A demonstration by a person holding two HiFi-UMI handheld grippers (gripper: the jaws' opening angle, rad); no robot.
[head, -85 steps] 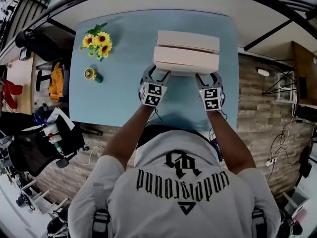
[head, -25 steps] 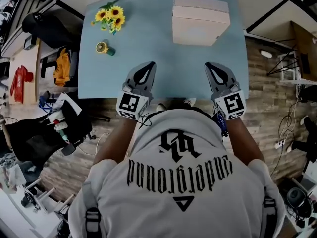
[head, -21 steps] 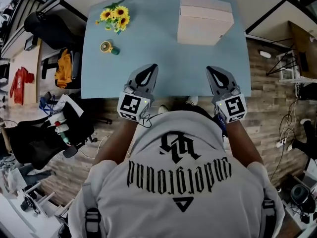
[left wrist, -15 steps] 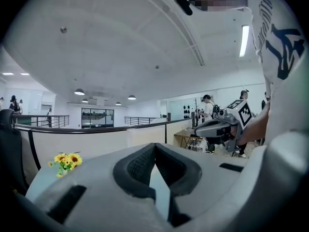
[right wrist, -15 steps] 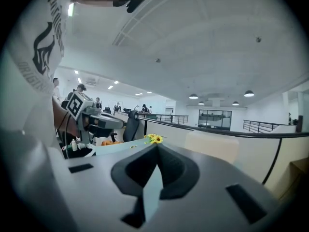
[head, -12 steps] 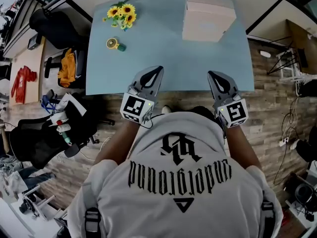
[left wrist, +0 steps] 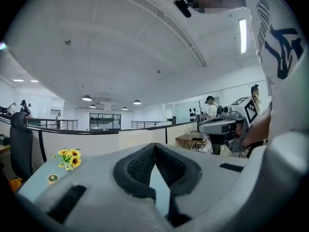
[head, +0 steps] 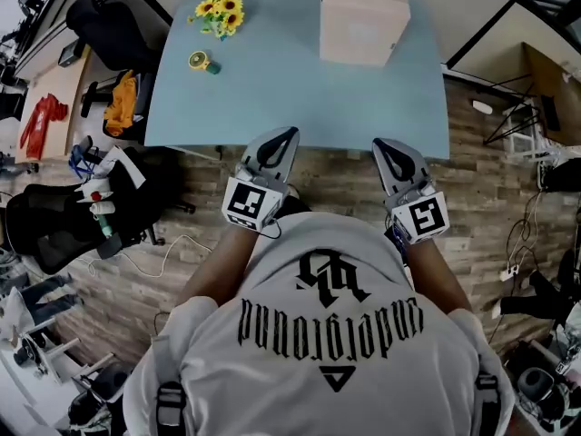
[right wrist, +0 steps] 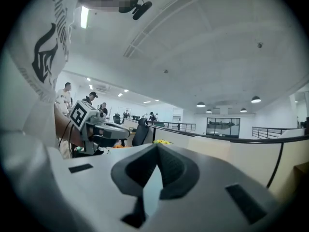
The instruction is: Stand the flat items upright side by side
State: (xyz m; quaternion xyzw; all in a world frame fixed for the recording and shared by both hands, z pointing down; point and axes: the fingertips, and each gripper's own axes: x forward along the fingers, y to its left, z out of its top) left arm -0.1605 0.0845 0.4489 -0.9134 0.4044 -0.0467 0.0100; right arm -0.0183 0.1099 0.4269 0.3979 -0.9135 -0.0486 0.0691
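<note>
Fingertips (left wrist: 136, 164) on your left gripper (head: 287, 134) and right gripper (head: 380, 143) are pressed together, gripping nothing. Pale boxes (head: 361, 27) sit well ahead of both, on the blue table (head: 272, 89).

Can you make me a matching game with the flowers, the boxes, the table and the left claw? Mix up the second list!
1. sunflowers
2. pale boxes
3. table
4. left claw

A. light blue
B. shut and empty
C. far right of the table
D. far left of the table

Pairs: 1-D, 2-C, 3-A, 4-B
</note>
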